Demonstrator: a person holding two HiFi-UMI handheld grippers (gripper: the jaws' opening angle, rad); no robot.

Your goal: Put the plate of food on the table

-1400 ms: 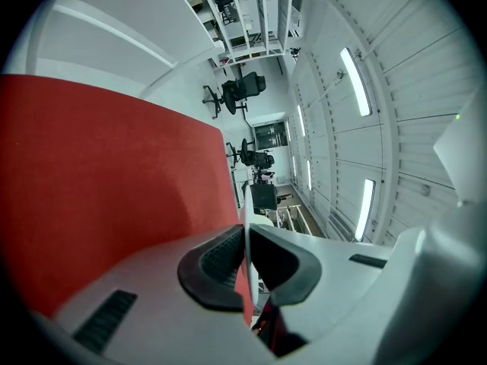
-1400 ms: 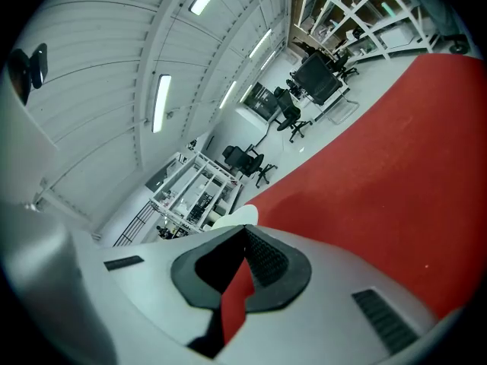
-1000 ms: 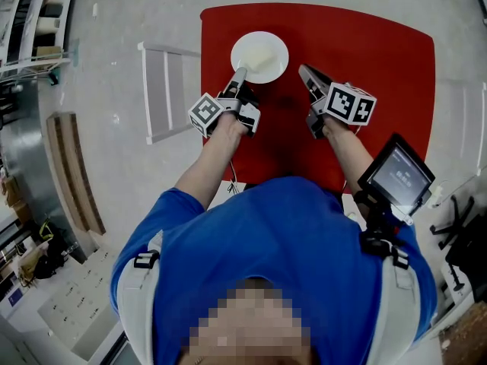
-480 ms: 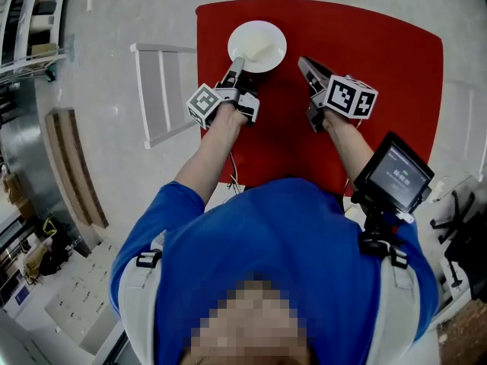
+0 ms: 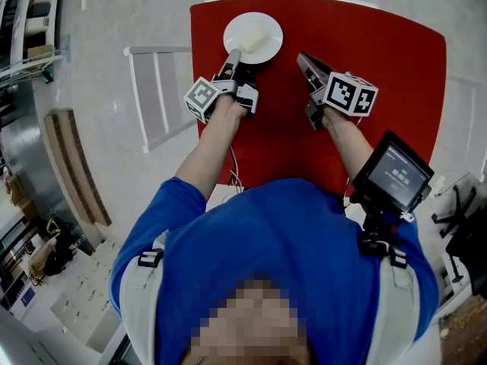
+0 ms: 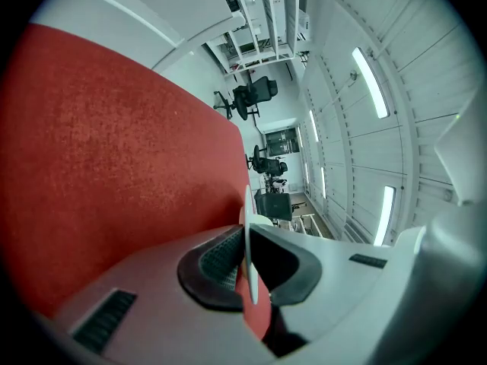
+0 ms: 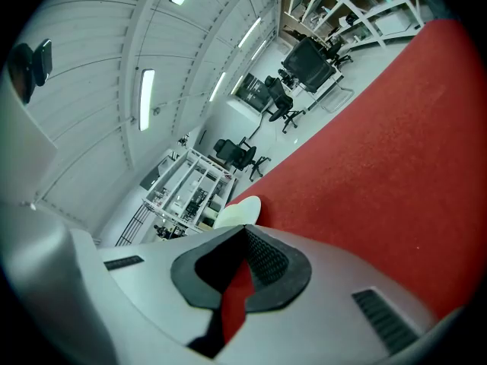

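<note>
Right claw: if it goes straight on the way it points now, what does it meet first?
Probably the red table, close beside the plate, since the right claw tilts down. Depth is unclear; it might graze the plate's rim.

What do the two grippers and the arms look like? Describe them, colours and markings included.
The left gripper and right gripper have pale grey, tapered bodies with dark ribbed pads. Each carries a white cube printed with black square markers. The person wears short blue sleeves, leaving the forearms bare. A thin cable hangs by the left forearm.
</note>
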